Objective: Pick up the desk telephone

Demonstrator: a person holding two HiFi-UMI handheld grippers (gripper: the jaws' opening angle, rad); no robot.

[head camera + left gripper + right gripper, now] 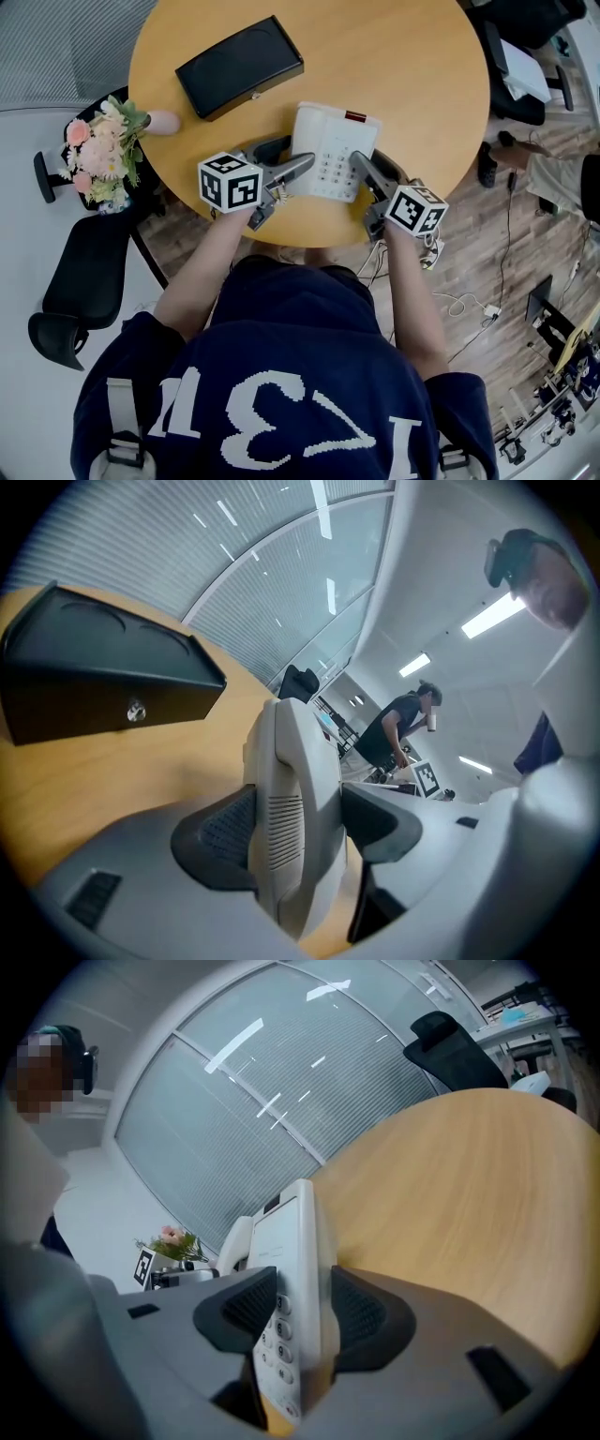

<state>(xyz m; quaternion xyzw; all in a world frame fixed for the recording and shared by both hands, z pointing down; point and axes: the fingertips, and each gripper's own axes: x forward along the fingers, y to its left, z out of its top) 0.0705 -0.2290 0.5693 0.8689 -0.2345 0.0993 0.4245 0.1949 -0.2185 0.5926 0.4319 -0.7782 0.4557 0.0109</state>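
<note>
The white desk telephone (328, 150) lies near the front edge of the round wooden table (412, 84), keypad up. My left gripper (298, 155) grips its left side. In the left gripper view both dark pads press on the handset edge of the telephone (291, 799). My right gripper (364, 167) holds the right side. In the right gripper view one pad lies on the keypad face of the telephone (295, 1260) and the other on its underside. Whether the base has left the tabletop I cannot tell.
A flat black box (239, 66) lies on the table behind the telephone, to the left. A bunch of flowers (101, 150) and a black chair (75, 272) stand left of the table. Cables run over the floor at the right. A person (398, 728) stands far off.
</note>
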